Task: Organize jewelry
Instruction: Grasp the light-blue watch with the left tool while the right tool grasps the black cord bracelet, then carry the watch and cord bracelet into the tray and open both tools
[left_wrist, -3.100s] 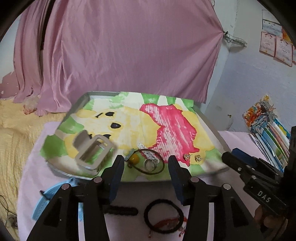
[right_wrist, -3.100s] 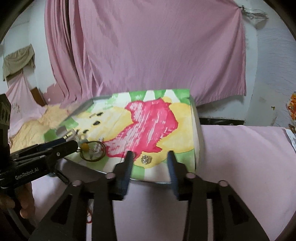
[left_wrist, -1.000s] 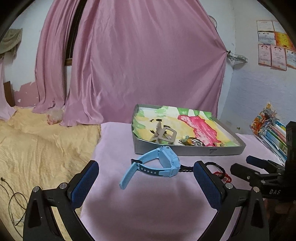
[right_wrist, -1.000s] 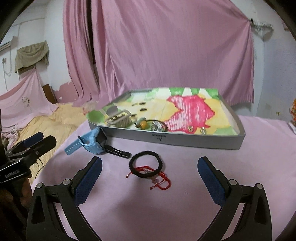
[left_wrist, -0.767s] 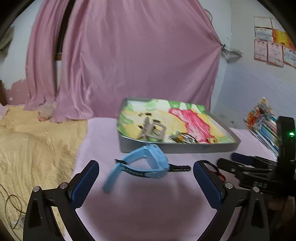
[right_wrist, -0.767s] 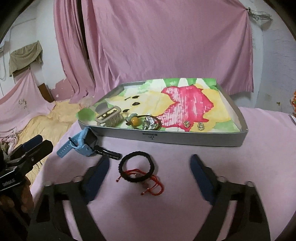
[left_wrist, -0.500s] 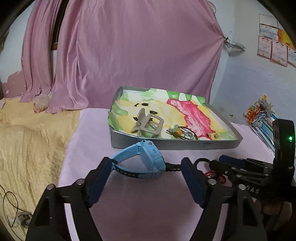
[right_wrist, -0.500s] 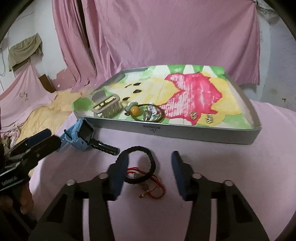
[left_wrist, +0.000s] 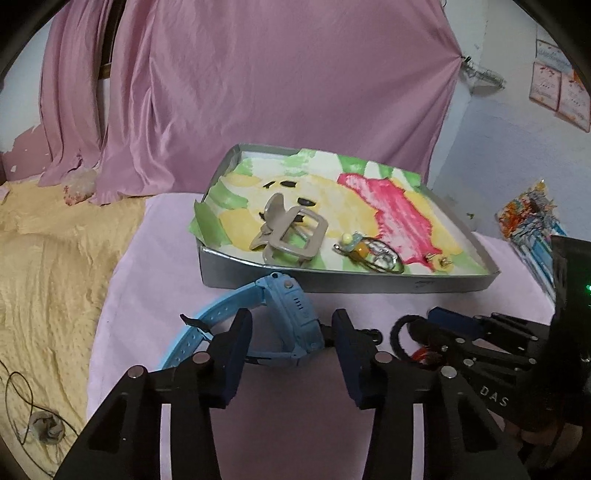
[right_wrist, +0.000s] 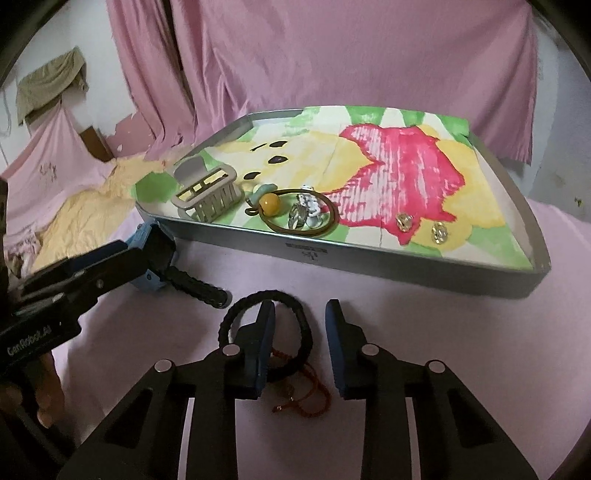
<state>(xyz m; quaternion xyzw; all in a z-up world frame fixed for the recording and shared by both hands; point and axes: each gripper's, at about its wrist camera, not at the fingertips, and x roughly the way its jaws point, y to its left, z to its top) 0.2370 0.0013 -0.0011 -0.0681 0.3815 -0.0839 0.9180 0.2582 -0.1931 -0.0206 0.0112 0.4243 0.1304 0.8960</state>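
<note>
The tray (right_wrist: 424, 275) already holds the hair claw (right_wrist: 207, 195), hair ties, a ring and two earrings (right_wrist: 406, 222). Outside remain the blue watch (left_wrist: 291, 328), straddled by the left gripper (left_wrist: 291, 345), and the black hair band (right_wrist: 306, 328), under the right gripper (right_wrist: 300, 343) (both jaws have just been closing, not yet pressing).

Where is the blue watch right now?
The blue watch lies on the pink cloth just in front of the tray, near its left corner, between the left gripper fingers; the black hair tie lies to its right.

"DAS" on right hand-held gripper (left_wrist: 436, 325); "GenRoboAI" on left hand-held gripper (right_wrist: 147, 243).
</note>
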